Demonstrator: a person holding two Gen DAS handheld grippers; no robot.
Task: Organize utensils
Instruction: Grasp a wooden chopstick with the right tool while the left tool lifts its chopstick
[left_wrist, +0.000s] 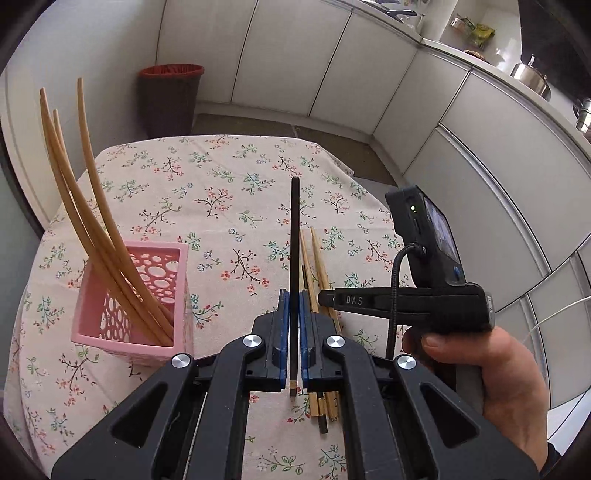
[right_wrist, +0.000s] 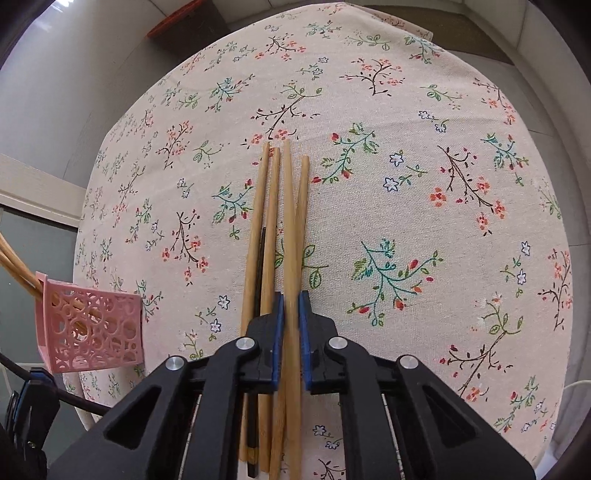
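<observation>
My left gripper (left_wrist: 294, 295) is shut on a black chopstick (left_wrist: 295, 236), held up above the floral table. A pink perforated holder (left_wrist: 122, 325) stands to its left with three bamboo chopsticks (left_wrist: 85, 206) leaning in it; it also shows in the right wrist view (right_wrist: 88, 332). My right gripper (right_wrist: 291, 295) is down over a pile of several bamboo chopsticks (right_wrist: 269, 206) and one black chopstick (right_wrist: 260, 266) lying on the cloth. Its blue pads close around one bamboo chopstick (right_wrist: 290, 221). The right gripper shows in the left wrist view (left_wrist: 325, 297) beside the pile.
A round table with a floral cloth (right_wrist: 406, 184) carries everything. A dark bin with a red liner (left_wrist: 171, 96) stands on the floor beyond it. White cabinets (left_wrist: 332, 66) and a counter with pots (left_wrist: 532, 74) run along the back and right.
</observation>
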